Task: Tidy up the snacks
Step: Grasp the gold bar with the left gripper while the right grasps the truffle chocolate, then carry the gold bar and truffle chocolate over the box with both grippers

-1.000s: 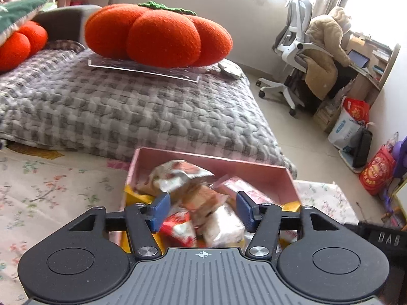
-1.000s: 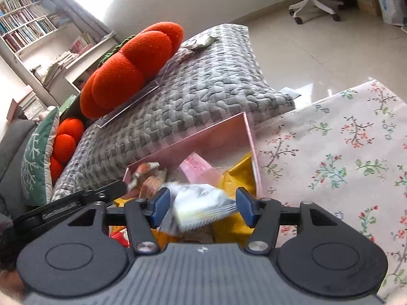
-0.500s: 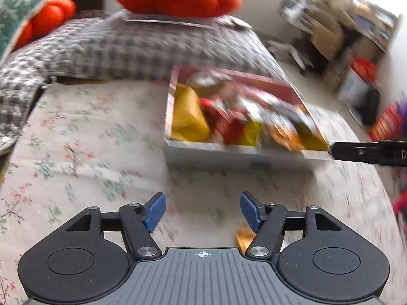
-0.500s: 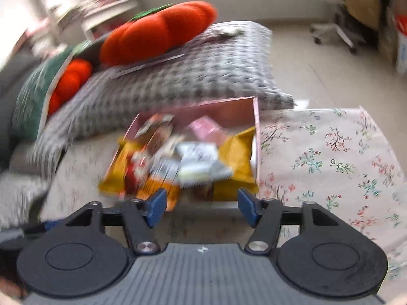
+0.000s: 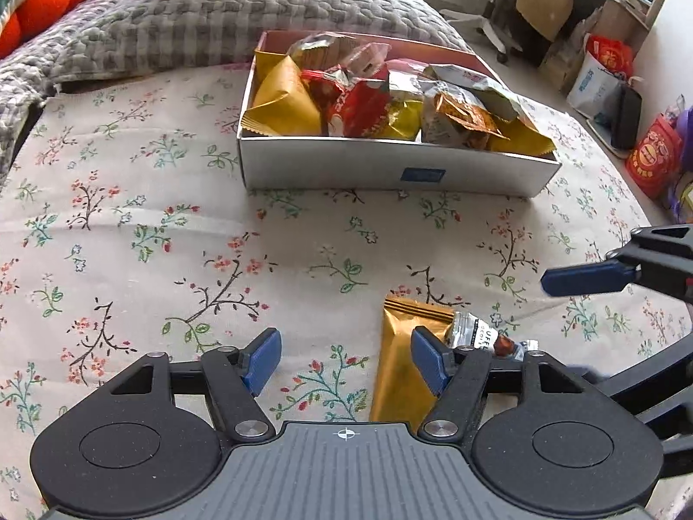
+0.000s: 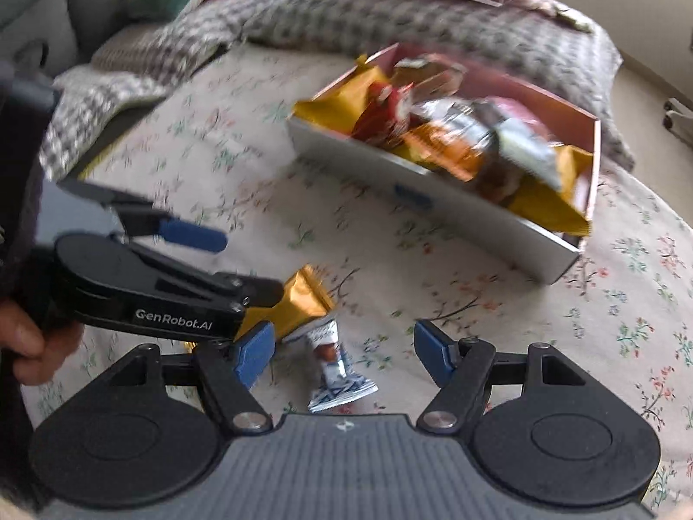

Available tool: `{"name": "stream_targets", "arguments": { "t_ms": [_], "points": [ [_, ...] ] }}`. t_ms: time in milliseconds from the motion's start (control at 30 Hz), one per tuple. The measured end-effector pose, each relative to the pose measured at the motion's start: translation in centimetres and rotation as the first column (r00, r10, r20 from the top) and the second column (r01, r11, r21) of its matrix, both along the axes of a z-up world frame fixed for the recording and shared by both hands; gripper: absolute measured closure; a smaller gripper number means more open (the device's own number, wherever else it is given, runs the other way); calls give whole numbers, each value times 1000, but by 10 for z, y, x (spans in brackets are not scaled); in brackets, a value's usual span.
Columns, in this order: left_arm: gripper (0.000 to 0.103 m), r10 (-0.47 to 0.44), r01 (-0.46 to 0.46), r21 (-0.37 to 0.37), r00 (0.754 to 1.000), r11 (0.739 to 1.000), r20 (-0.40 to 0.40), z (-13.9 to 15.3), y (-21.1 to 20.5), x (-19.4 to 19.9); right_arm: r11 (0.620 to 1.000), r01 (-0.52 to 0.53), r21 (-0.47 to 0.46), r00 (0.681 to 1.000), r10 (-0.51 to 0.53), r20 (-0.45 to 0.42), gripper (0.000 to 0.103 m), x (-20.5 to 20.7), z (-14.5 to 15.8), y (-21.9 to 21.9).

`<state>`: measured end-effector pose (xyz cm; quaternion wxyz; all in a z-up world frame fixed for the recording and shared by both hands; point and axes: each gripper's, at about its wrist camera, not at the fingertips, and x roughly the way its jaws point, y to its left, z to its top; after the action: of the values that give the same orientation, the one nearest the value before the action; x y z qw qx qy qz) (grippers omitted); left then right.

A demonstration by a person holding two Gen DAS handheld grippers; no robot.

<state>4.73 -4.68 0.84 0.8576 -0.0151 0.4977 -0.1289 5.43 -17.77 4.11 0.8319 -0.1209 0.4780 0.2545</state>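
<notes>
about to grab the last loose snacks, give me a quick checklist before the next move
1. Left tool open and empty: ok; its jaws have just been opening.
2. Right tool open and empty: ok.
3. Gold packet lies flat on the cloth, near the left tool's right finger: ok.
4. Small clear packet lies free between the right tool's fingers: ok.
5. The two packets touch or overlap at one end, so lifting one may drag the other: not ok.
6. Room left in the box: cannot tell; it looks heaped.
</notes>
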Motion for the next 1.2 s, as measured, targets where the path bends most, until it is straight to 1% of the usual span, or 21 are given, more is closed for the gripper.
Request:
{"name": "stream_targets", "arguments": {
  "t_ms": [33,100,133,233,300,333,400,533,600,700,767,867,900,933,967,1000,1033,1067,1100,1133,1200],
  "points": [
    [36,-3,3,-2,1000,1000,-2,0,1,1,1000,-9,-24,1000,9,-6,38,0,-3,4],
    [36,-3,3,-5,1000,1000,-8,-2,2,1,999,-31,-39,999,31,-17,47,-4,-7,8],
    [36,-3,2,-3,1000,1000,-10,-3,3,1,998,-40,-40,999,39,-24,49,-5,-9,11],
    [36,4,-4,-2,1000,1000,-10,-5,6,3,997,-47,-54,998,44,-53,63,-3,-15,21],
    [35,10,-10,0,1000,1000,-5,-4,8,4,996,-43,-81,996,37,-76,75,0,-23,25],
    [35,13,-13,1,1000,1000,-4,-4,9,4,995,-40,-93,997,34,-68,77,1,-26,28],
    [35,15,-15,1,1000,1000,-6,-5,11,3,997,-23,-77,998,18,-67,85,3,-22,26],
    [35,6,-6,0,1000,1000,-2,-6,14,0,997,63,-36,998,-63,-18,86,8,-5,12],
    [34,1,-1,-20,1000,1000,-11,-5,15,-2,995,94,-16,996,-94,5,86,10,2,6],
    [28,-30,29,-64,999,998,-17,-2,11,-6,991,129,32,991,-130,40,86,8,14,-1],
    [28,-62,61,-59,998,996,-7,-2,3,-10,988,146,59,987,-149,60,86,9,22,-5],
    [28,-106,106,-27,994,994,3,-8,-11,-17,980,170,105,981,-179,74,86,11,28,-10],
    [30,-119,120,-11,993,993,17,-9,-17,-20,977,179,119,979,-189,74,86,12,29,-11],
    [36,-131,130,10,991,991,35,-10,-21,-23,975,185,127,978,-195,75,86,14,29,-10],
    [56,-143,142,20,988,990,53,-11,-24,-25,973,191,132,976,-202,76,86,14,29,-11],
    [70,-142,141,15,988,990,63,-10,-24,-26,972,197,131,975,-208,79,86,14,29,-11],
    [78,-126,127,-12,991,992,53,-9,-20,-24,972,201,122,974,-212,85,86,15,29,-10],
    [78,-104,106,-56,994,993,32,-9,-15,-21,973,205,105,972,-215,95,86,14,29,-8],
    [78,-94,96,-74,995,993,25,-9,-11,-19,975,210,80,969,-218,114,86,13,28,-5],
    [78,-86,88,-61,996,994,34,-8,-10,-18,975,215,48,966,-219,140,86,12,29,-2],
    [78,-74,75,-11,995,997,68,-8,-9,-19,975,221,13,959,-219,178,86,8,32,2]
  ]
}}
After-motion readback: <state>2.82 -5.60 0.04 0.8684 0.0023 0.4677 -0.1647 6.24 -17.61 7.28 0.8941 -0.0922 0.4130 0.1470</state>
